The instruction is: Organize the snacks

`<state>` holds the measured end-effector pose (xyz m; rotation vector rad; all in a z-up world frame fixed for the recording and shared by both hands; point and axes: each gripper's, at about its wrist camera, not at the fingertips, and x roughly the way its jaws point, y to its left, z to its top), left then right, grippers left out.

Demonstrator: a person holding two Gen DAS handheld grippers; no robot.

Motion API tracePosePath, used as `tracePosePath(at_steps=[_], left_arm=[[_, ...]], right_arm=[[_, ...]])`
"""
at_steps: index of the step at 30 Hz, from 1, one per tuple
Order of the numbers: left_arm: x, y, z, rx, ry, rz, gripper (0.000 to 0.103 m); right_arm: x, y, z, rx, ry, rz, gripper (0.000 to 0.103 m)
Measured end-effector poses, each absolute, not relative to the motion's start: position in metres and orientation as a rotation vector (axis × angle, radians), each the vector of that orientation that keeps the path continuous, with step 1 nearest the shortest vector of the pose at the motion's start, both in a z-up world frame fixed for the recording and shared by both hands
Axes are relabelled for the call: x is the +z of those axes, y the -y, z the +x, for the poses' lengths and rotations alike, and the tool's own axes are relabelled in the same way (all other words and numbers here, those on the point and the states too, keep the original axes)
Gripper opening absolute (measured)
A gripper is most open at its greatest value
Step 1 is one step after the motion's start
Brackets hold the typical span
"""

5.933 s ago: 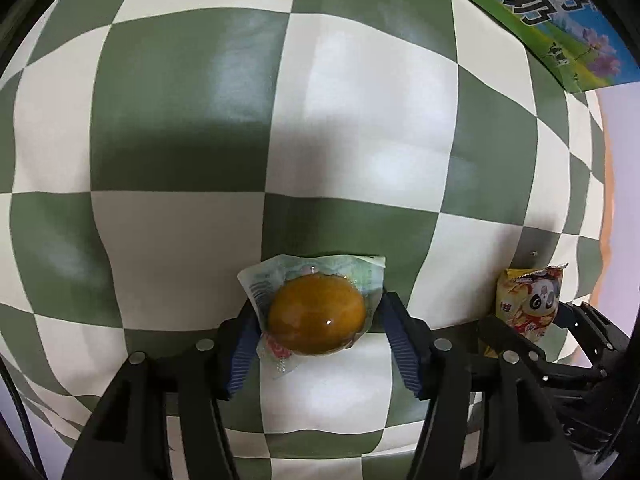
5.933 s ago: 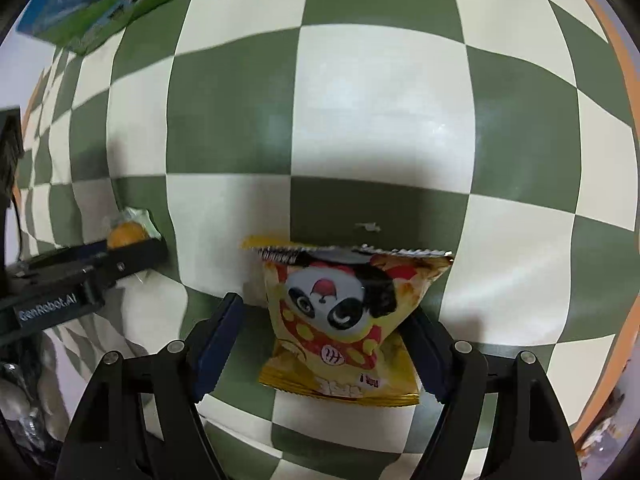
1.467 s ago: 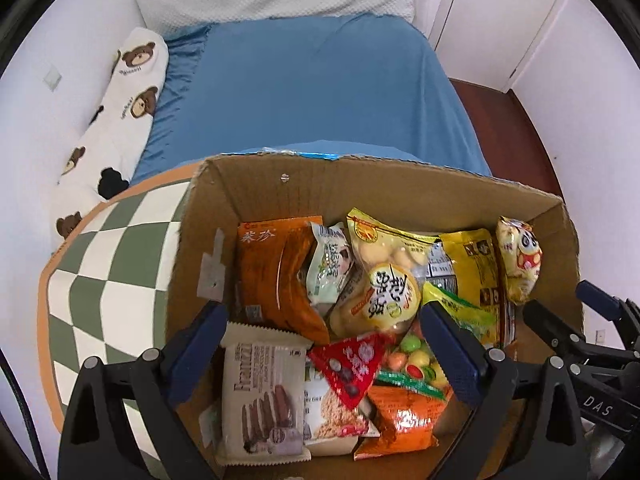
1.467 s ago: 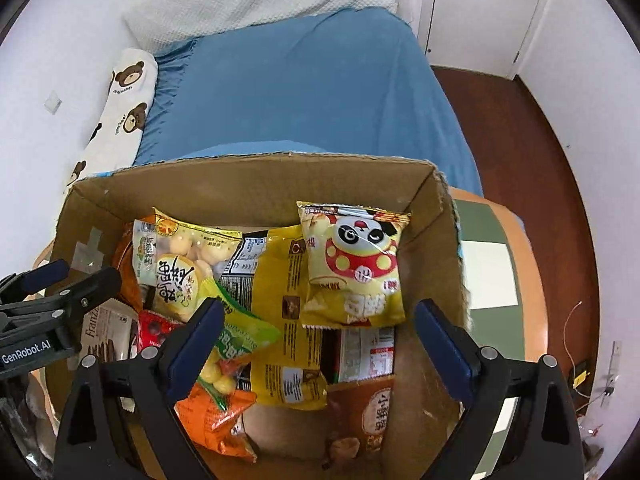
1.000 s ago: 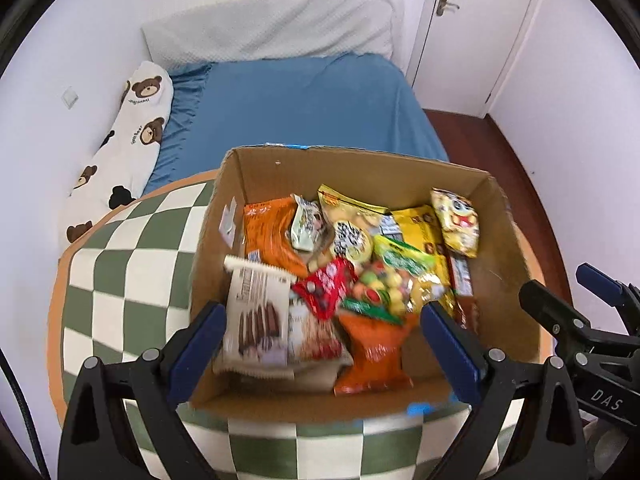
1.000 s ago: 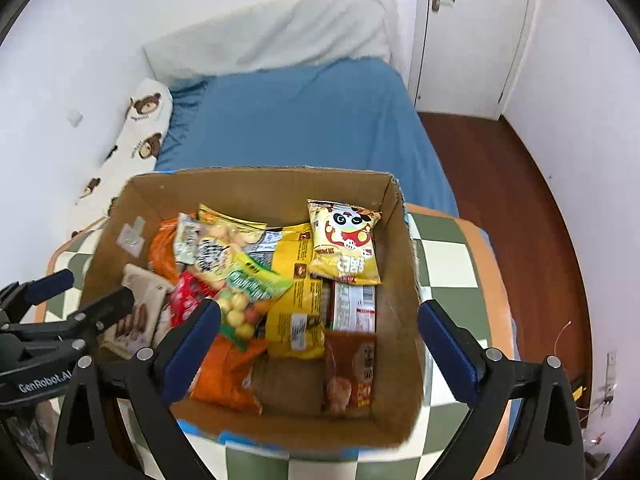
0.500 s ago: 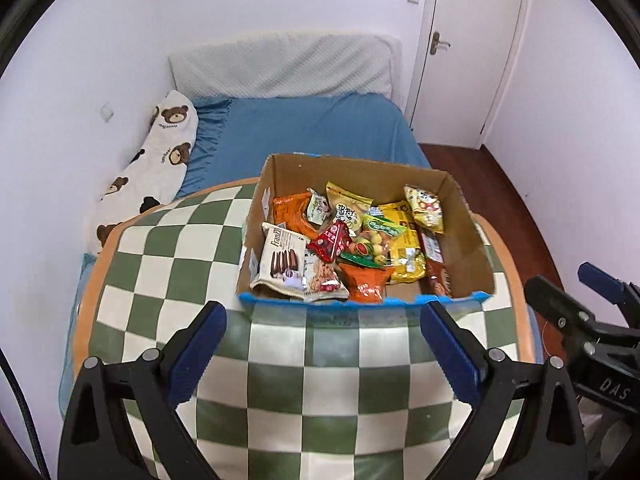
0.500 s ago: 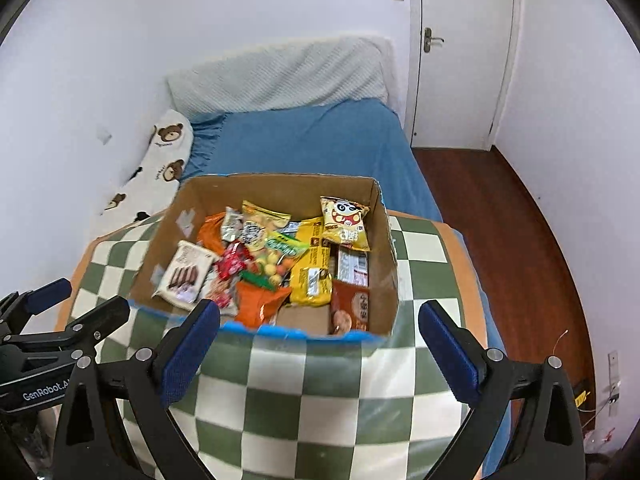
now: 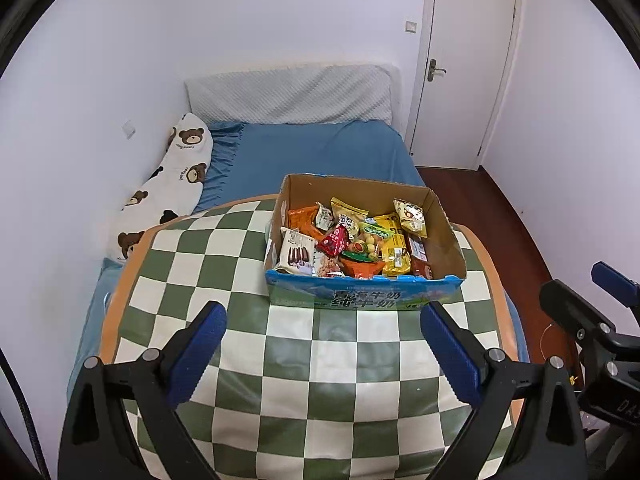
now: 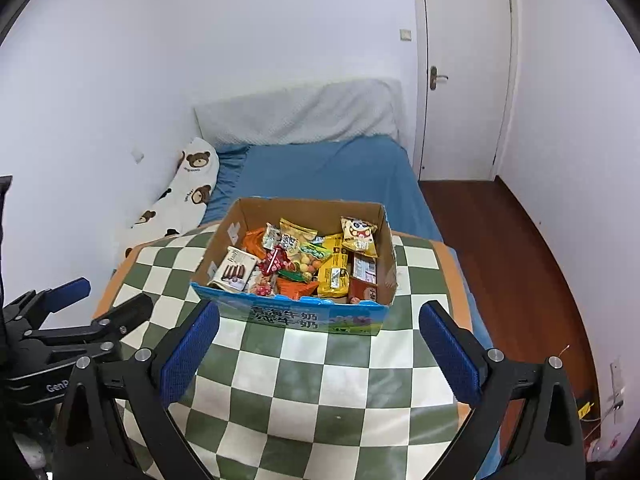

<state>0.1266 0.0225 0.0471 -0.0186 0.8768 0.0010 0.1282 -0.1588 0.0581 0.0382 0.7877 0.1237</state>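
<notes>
The cardboard box's (image 9: 366, 298) near wall hides the lower snack packets (image 9: 352, 240), and the print on them is too small to read. The worktop's (image 9: 248, 344) near edge runs off the bottom of both views. The bed's (image 10: 328, 172) foot lies hidden behind the box.

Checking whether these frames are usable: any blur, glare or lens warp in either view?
Left wrist view: sharp, evenly lit; fisheye bows the door and the checked table, corners black. Right wrist view: equally sharp; soft sheen on the tablecloth below the snack box, no harsh glare, faint shadow under the box.
</notes>
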Motion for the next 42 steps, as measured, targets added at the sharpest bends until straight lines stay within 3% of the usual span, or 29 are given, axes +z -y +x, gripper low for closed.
tracePosePath(at_steps=[19,42], left_arm=[[0.047,-0.023,0.126,0.045,-0.84,-0.004,0.103],[-0.04,-0.002,0.235,0.055,-1.026,0.041,0.103]], right_arm=[[0.062,0.169,0.115,0.098,-0.768,0.034,0.103],[-0.03,0.189,0.233,0.003,-0.925,0.033,0.103]])
